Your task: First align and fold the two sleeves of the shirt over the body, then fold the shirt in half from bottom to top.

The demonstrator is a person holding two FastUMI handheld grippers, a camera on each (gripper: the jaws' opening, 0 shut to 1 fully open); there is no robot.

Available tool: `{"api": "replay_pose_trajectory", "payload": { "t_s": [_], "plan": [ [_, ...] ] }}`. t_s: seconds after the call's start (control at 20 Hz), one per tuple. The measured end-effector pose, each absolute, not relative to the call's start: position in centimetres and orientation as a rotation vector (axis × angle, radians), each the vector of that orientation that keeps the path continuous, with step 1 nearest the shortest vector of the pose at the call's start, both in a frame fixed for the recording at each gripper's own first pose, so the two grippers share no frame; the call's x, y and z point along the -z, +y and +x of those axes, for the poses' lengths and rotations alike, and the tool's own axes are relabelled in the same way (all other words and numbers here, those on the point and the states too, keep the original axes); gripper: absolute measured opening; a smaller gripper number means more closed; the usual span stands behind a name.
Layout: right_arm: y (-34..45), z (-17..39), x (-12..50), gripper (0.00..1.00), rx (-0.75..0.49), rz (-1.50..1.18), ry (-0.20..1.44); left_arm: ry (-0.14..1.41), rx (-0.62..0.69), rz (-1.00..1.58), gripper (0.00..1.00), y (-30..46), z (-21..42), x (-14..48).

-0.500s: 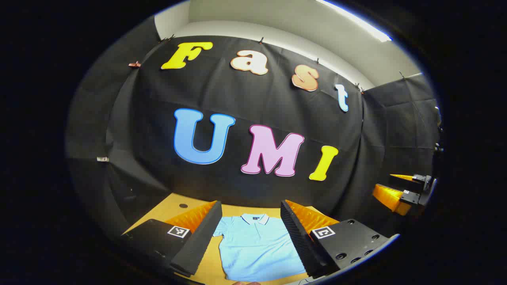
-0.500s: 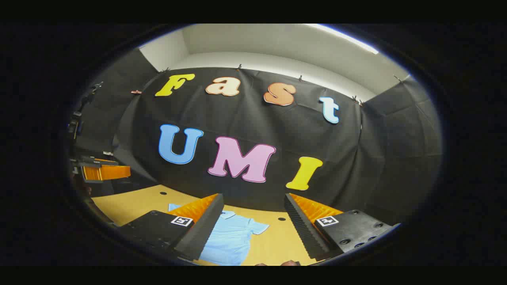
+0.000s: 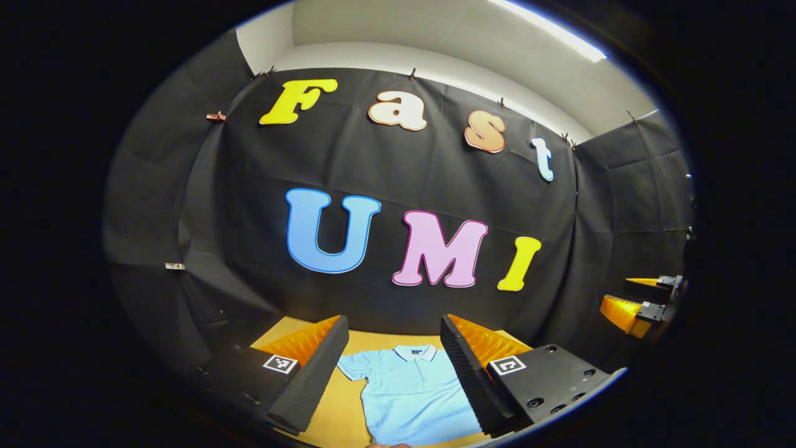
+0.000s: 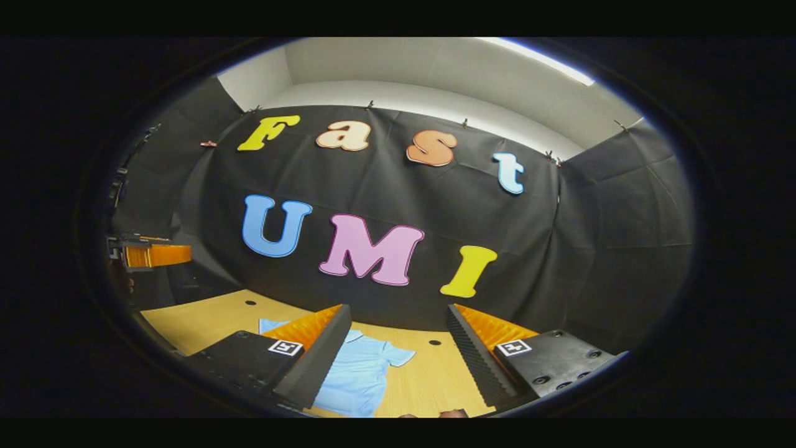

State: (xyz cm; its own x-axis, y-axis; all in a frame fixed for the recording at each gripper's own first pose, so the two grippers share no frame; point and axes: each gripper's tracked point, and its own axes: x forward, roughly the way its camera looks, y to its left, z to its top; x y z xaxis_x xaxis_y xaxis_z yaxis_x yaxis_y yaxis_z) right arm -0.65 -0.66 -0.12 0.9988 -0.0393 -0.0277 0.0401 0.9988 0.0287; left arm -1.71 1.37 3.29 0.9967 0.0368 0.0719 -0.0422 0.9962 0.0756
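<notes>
Blue shirt [image 3: 410, 392] lies flat on the wooden table [image 4: 205, 320], collar far, sleeves out. Both the left gripper [image 3: 393, 348] and the right gripper [image 4: 398, 339] hang above it, wide apart and empty. I think each should come down and pinch one sleeve tip, then fold in evenly.

shirt [image 3: 407, 398] flat on table [image 3: 339, 414], claw [image 3: 393, 333] open

left gripper [image 3: 393, 336]: held up, jaws wide apart, gripping nothing | right gripper [image 4: 398, 323]: held up, jaws wide apart, gripping nothing | both level, side by side, well apart
</notes>
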Motion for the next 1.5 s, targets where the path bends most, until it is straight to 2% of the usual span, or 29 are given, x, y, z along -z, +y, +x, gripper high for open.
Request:
{"api": "replay_pose_trajectory", "payload": {
  "t_s": [0.55, 0.85, 1.15, 1.5],
  "plan": [
    [0.0, -0.1, -0.9, 0.97, 0.027, 0.054, 0.018, -0.067, -0.065, 0.115, 0.96, 2.8, -3.4, -3.7],
    [-3.0, 2.1, -2.0, 0.97, 0.051, 0.031, 0.013, -0.067, -0.046, 0.119, 0.96, 3.4, -3.3, -3.9],
    [-6.5, 7.4, -1.2, 0.95, 0.055, 0.086, 0.110, -0.079, -0.065, 0.080, 0.96, 4.9, -2.7, -4.3],
    [-9.4, 17.5, 4.9, 0.97, 0.028, 0.083, 0.286, -0.055, -0.110, 0.100, 0.96, 7.0, -1.2, -3.2]
  ]
}}
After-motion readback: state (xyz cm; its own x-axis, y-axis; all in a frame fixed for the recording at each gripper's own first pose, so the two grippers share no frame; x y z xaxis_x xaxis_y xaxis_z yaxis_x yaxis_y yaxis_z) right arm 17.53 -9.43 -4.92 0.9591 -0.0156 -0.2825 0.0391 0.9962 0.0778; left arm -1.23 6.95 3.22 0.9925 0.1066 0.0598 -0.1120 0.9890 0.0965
